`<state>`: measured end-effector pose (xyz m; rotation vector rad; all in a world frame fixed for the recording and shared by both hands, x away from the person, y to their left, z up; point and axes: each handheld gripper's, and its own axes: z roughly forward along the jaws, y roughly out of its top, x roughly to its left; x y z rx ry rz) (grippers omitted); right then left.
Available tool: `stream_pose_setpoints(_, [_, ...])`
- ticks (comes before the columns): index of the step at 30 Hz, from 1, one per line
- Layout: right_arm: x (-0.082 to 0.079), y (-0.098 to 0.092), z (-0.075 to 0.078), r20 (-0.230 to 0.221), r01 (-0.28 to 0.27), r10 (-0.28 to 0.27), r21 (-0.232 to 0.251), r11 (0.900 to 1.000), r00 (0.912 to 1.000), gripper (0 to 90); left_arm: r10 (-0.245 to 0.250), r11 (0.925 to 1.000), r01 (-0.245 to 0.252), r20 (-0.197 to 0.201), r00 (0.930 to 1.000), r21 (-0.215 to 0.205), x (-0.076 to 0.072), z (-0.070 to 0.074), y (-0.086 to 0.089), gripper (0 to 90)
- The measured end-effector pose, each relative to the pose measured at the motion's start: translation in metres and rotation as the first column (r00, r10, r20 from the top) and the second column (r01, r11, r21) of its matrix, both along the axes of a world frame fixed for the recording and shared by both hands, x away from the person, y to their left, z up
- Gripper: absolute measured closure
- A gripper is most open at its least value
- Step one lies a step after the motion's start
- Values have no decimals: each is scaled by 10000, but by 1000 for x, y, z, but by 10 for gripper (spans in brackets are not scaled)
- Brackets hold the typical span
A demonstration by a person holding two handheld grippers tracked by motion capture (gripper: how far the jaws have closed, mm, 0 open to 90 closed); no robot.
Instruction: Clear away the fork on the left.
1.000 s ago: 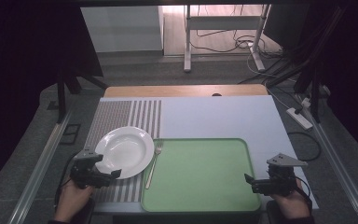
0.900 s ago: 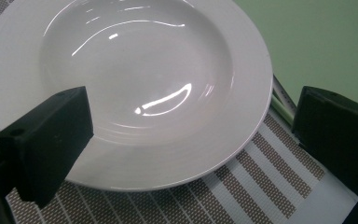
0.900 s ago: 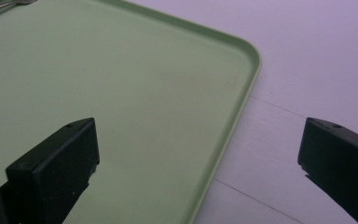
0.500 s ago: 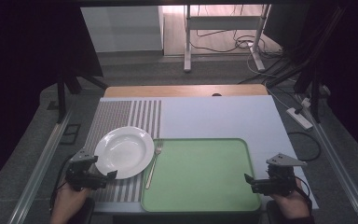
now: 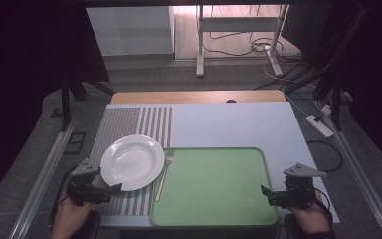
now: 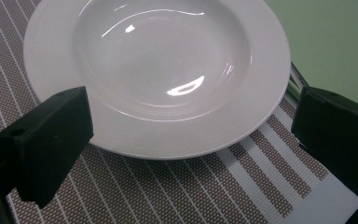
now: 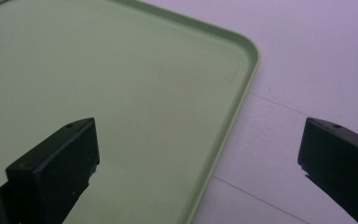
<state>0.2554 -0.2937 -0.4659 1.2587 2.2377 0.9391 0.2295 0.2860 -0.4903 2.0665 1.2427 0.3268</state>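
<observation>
A white deep plate (image 5: 132, 162) (image 6: 158, 70) lies on a brown-and-white striped placemat (image 5: 129, 127) (image 6: 135, 191). A fork (image 5: 163, 172) lies between the plate and a light green tray (image 5: 214, 186) (image 7: 121, 93). My left gripper (image 5: 113, 189) (image 6: 191, 154) is open just short of the plate's near rim, its jaws wide on either side with nothing between them. My right gripper (image 5: 264, 194) (image 7: 196, 163) is open too, over the tray's near right corner, straddling the tray's right rim.
The white tabletop (image 5: 229, 124) (image 7: 307, 60) runs behind and to the right of the tray. A wooden strip (image 5: 194, 96) lines the table's far edge. Metal rails (image 5: 45, 174) flank the table, and cables with a power strip (image 5: 319, 125) lie on the floor at the right.
The left gripper has shifted slightly toward the plate's near edge. The right gripper has stayed where it was by the tray's corner.
</observation>
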Motion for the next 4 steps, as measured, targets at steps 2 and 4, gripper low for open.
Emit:
stream_pose_setpoints(2, [0,0,0,-13,4,-4,-17,10000,10000,0,0,10000,0,-75,10000,-24,1,0,0,0])
stream_pose_setpoints(4, [0,0,0,-29,11,-11,-27,10000,10000,0,-10,10000,10,-125,9999,-25,2,0,0,0])
